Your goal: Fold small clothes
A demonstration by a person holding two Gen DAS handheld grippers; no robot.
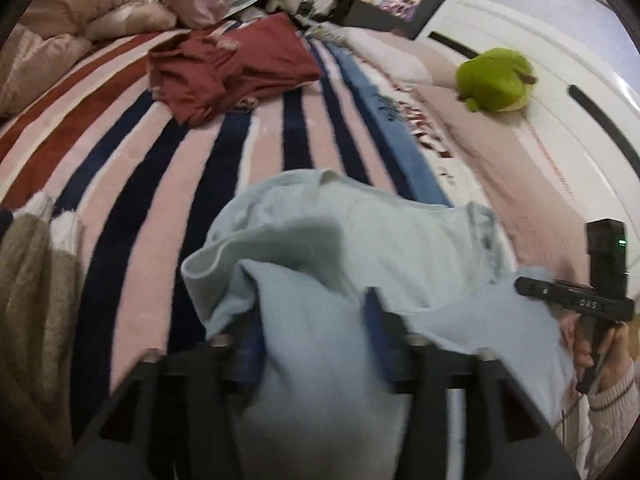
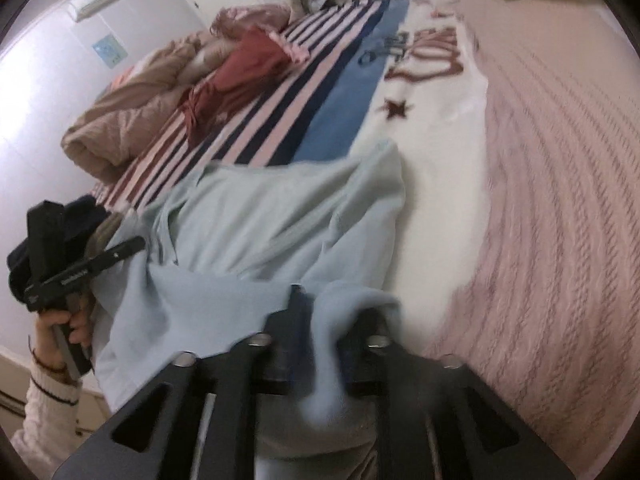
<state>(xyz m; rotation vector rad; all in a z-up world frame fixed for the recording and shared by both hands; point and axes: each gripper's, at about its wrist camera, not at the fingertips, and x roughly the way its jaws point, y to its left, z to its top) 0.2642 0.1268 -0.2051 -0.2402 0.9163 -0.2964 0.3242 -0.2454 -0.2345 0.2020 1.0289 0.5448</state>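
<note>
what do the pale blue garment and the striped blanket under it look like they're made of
Pale blue garment: soft matte knit, probably cotton jersey; it drapes in limp folds with a ribbed edge. Striped blanket: plush fleece, seemingly; its surface looks fuzzy and stripe edges blur.

Each black hand-held gripper [image 1: 316, 320] [image 2: 324, 312] has blue-padded fingers and silver screws; the person wears cream cable-knit sleeves [image 2: 44, 408].

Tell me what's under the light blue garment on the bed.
The light blue garment lies on the striped blanket, whose stripes and white lettered part show around it. What lies directly beneath the cloth is covered.
</note>
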